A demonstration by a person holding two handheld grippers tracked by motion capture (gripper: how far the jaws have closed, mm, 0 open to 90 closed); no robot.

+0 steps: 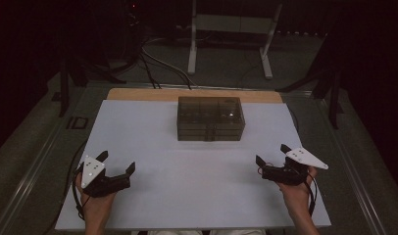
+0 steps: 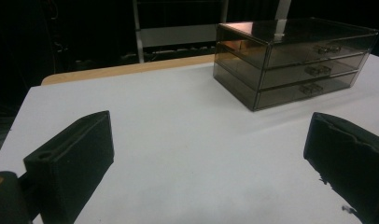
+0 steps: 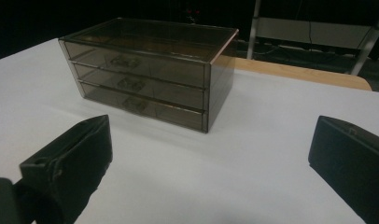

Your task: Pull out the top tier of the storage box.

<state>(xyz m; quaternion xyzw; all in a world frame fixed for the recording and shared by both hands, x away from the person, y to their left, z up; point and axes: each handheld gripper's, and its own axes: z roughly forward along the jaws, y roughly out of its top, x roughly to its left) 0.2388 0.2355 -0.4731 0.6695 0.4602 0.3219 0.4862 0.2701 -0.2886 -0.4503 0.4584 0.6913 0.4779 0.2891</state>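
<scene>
Drawer box (image 1: 211,119) sits at far centre of the desk (image 1: 153,132), smoky see-through plastic, three drawers stacked, small handles on the near face. Long axis runs left-right, front face toward the person. Left gripper (image 1: 117,164) is at near left, right gripper (image 1: 271,154) at near right, both well apart from the box and low over the white desk top. Box lies ahead and to the right of the left gripper, ahead and to the left of the right one. Right gripper looks a touch nearer the box in the high view, but it's close, so either hand could go first. In the left gripper view the box (image 2: 290,60) is upper right, its left end and front face showing, handles (image 2: 318,70) in a column. In the right gripper view the box (image 3: 148,70) is upper left, front and right end showing, handles (image 3: 131,84) facing the camera at a slant. Both grippers are spread wide, jaws far apart, nothing between them, touching nothing. Likely next is a reach forward and inward to a drawer handle; the handles are small and flush-looking, so the jaws would need to line up square with the front face. Drawers all look closed; contents can't be made out through the tint.
</scene>
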